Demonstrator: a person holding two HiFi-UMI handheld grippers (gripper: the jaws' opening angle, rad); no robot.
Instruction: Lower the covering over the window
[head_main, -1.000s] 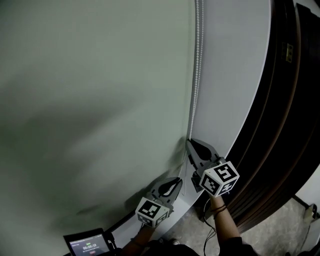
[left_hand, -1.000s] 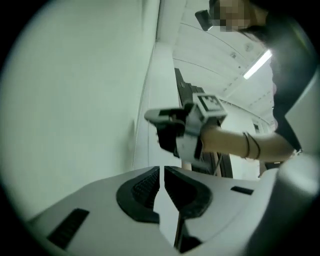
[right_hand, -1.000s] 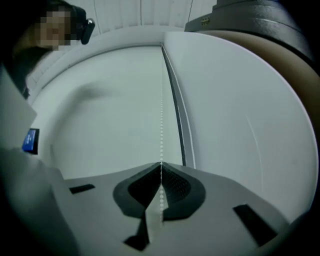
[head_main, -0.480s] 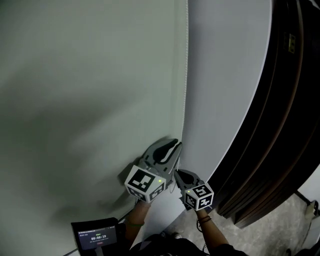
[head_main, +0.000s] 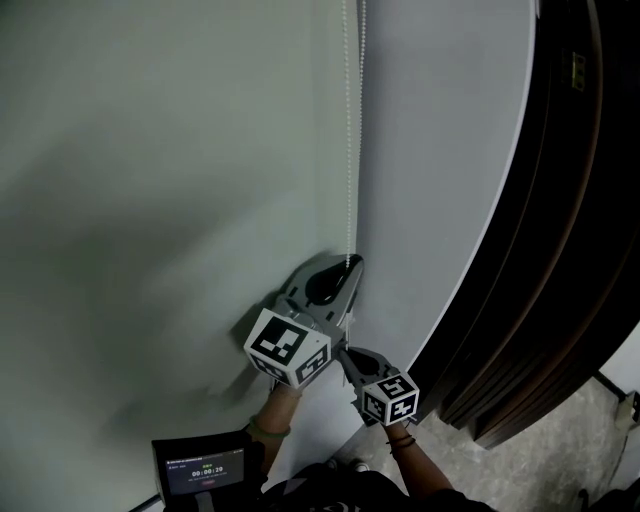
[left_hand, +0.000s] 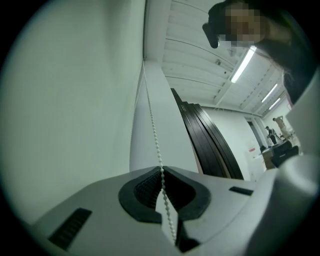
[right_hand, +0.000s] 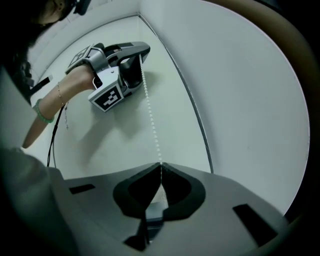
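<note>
The pale green roller blind (head_main: 150, 200) covers the left of the head view. Its white bead chain (head_main: 348, 150) hangs along the blind's right edge. My left gripper (head_main: 347, 266) is the upper one; its jaws have just been closing and are now shut on the chain (left_hand: 152, 130), which runs between its pads (left_hand: 161, 169). Just below it, my right gripper (head_main: 350, 358) is shut on the same chain (right_hand: 151, 120) at its tips (right_hand: 160, 164). The chain runs taut from there up to the left gripper (right_hand: 142, 50).
A white wall strip (head_main: 440, 150) stands right of the blind, then dark curved panels (head_main: 570, 250). A small screen with a timer (head_main: 205, 470) is at the lower left. Grey floor (head_main: 600, 440) shows at the lower right.
The left gripper rose along the chain from below the right gripper to above it, and its jaws closed on the chain. The right gripper came down with the chain.
</note>
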